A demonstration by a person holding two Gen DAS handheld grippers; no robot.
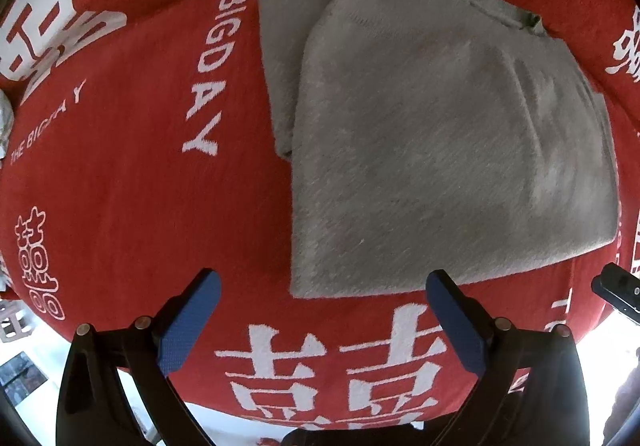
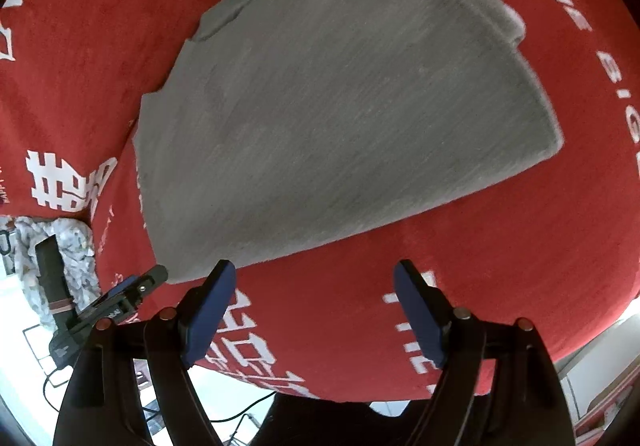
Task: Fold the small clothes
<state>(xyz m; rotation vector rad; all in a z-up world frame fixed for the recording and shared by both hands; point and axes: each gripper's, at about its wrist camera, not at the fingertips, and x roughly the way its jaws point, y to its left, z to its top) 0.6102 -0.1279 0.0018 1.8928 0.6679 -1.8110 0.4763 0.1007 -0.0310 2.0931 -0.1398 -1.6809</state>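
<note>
While both tongs [image 1: 322, 282] [image 2: 316, 272] gape empty, folded grey garment [image 1: 440, 142] on red blanket [image 1: 120, 186].

A red blanket [image 1: 120, 186] with white lettering and double-happiness characters spreads beneath and ahead of the jaws. A crumpled white patterned cloth [image 2: 76, 246] lies left of them.

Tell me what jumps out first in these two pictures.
A folded grey garment lies flat in the middle of a bright red blanket printed with white characters and "THE BIG DAY". Both the left gripper and right gripper hover open at its near edge, blue-padded fingers empty.
</note>
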